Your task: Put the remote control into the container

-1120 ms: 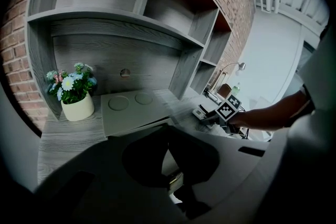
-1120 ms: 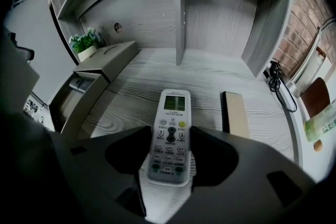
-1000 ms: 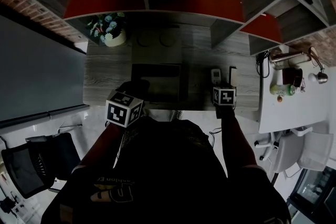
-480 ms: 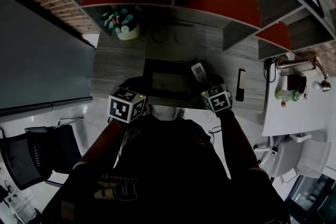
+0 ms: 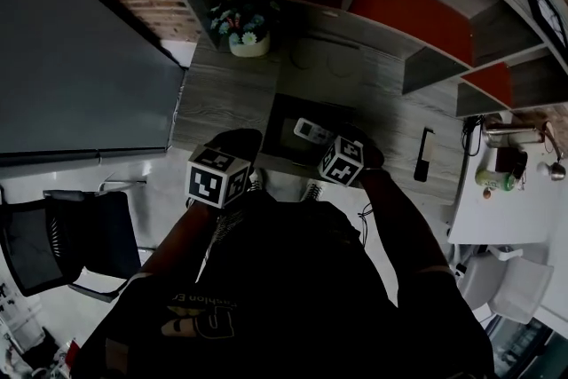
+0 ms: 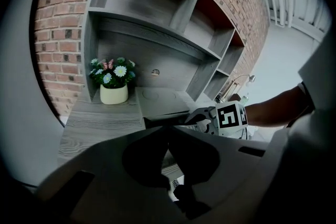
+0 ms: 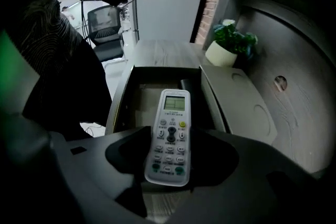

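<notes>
My right gripper (image 7: 171,140) is shut on a white remote control (image 7: 170,136) with a small screen and several buttons. It holds the remote level above the open dark container (image 7: 137,96) on the grey desk. In the head view the white remote (image 5: 312,130) hangs over the container (image 5: 286,115), with the right gripper (image 5: 327,144) just behind it. My left gripper (image 6: 168,132) is shut with nothing in it and sits at the desk's near edge, left of the container (image 6: 160,121). In the head view the left gripper (image 5: 232,146) is left of the box.
A black remote (image 5: 424,157) lies on the desk right of the container. A potted flower plant (image 5: 244,35) stands at the back left. Grey and red wall shelves (image 5: 399,13) rise behind the desk. An office chair (image 5: 44,240) is at the left.
My right gripper has carried the white remote leftwards from beside the black remote to above the container. The left gripper has stayed at the desk edge. The head view has swung.
</notes>
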`<state>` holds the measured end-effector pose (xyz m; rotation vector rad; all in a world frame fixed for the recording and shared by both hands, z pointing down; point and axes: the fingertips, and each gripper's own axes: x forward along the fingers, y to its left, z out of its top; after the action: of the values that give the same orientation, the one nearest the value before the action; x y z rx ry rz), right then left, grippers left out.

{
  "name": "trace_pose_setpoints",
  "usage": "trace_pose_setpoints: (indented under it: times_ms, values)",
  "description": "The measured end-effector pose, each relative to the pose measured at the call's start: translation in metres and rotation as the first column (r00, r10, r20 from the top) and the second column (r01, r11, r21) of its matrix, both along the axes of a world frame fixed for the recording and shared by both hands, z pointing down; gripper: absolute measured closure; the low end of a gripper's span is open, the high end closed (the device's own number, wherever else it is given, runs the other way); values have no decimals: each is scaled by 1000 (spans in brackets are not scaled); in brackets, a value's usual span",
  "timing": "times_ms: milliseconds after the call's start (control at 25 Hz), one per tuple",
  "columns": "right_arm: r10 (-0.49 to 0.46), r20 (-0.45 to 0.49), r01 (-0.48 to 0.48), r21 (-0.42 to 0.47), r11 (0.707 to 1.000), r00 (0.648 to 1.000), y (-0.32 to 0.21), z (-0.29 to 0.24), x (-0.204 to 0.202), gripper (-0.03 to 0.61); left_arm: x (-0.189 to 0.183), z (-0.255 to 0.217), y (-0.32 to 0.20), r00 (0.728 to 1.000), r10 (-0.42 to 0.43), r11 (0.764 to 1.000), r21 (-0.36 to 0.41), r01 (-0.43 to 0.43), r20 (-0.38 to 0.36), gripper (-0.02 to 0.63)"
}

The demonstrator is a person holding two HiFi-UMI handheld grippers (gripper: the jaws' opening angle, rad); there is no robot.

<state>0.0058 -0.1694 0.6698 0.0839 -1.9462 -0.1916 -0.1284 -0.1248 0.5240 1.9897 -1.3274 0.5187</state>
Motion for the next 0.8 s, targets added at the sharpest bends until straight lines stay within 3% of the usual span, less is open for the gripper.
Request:
trace_pose_setpoints:
  times_ms: [360,800]
  values:
    - [-132,-119,136,31,990,984,0,21,-17,337,-34,2,14,996,-86,996,-8,86,-4,607]
    - [-127,-146,137,59,989,981,-2,24,-18,337,-42,4,15,995,-99,995,-13,99,-25,607]
